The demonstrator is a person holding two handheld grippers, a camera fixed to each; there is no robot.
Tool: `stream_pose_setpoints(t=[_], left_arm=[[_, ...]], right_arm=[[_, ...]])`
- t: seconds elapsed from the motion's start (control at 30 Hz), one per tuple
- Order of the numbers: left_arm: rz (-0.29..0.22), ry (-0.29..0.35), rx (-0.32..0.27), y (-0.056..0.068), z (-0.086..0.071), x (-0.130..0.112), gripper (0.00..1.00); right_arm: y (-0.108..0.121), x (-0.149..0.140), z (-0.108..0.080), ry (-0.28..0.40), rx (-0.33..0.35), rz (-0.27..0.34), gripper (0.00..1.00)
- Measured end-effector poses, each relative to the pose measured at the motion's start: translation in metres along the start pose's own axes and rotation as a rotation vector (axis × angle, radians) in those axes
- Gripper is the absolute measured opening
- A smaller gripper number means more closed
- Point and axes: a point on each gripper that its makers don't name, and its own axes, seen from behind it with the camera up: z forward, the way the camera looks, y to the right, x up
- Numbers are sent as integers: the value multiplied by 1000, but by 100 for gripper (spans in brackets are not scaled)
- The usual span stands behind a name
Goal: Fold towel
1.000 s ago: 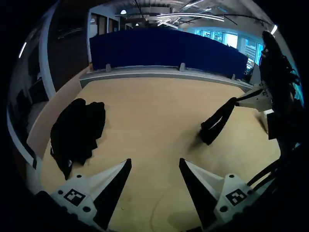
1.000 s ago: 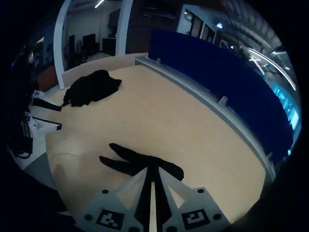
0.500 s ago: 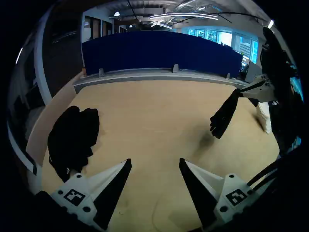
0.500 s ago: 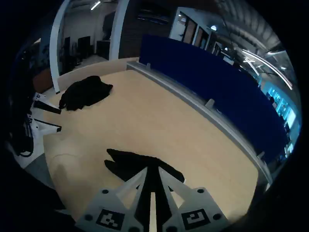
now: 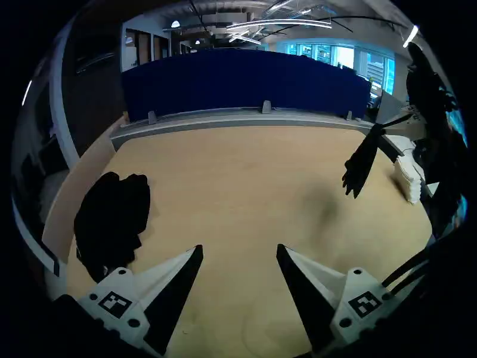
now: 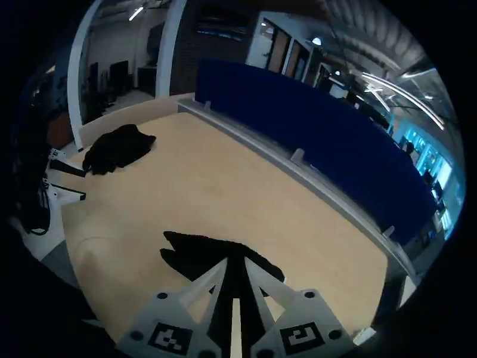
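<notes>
Towel (image 5: 359,169): black, bunched into a narrow, limp strip. In the left gripper view it hangs by its top end from my right gripper (image 5: 390,124), over the right side of the table (image 5: 238,173), near the right edge. Its lower end appears clear of the light wooden top, with a soft shadow on the wood beside it. In the right gripper view the cloth spreads out dark just past the fingertips.

Right gripper: both fingers are pinched together on the towel with no gap between them. It is held high and pointed in toward the table's middle.

Left gripper (image 5: 239,247): fingers are spread wide with nothing between them. It is held low over the near edge and pointed across the table toward the blue partition (image 5: 238,77).

Also noted: a heap of black cloth (image 5: 111,221) lies at the left edge. A white stack (image 5: 408,179) sits at the right edge.
</notes>
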Motion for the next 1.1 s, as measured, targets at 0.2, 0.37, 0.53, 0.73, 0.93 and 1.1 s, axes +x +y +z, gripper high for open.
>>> stream_pose_setpoints(t=[0.2,0.37,0.53,0.73,0.93,1.1], left_arm=[[-6,0,12,2,2,5,91],[-10,-2,27,3,4,6,91],[-14,-3,39,6,5,8,92],[-23,-7,48,12,8,8,91],[-27,-16,63,15,11,8,92],[-30,-22,78,17,12,8,91]], right_arm=[[46,-15,-19,-15,-37,0,4],[80,-30,-32,-31,-58,-2,4],[111,-48,-40,-55,-71,5,4],[143,-69,-46,-77,-76,18,4],[172,-89,-49,-99,-77,29,4],[192,-104,-45,-122,-78,23,4]])
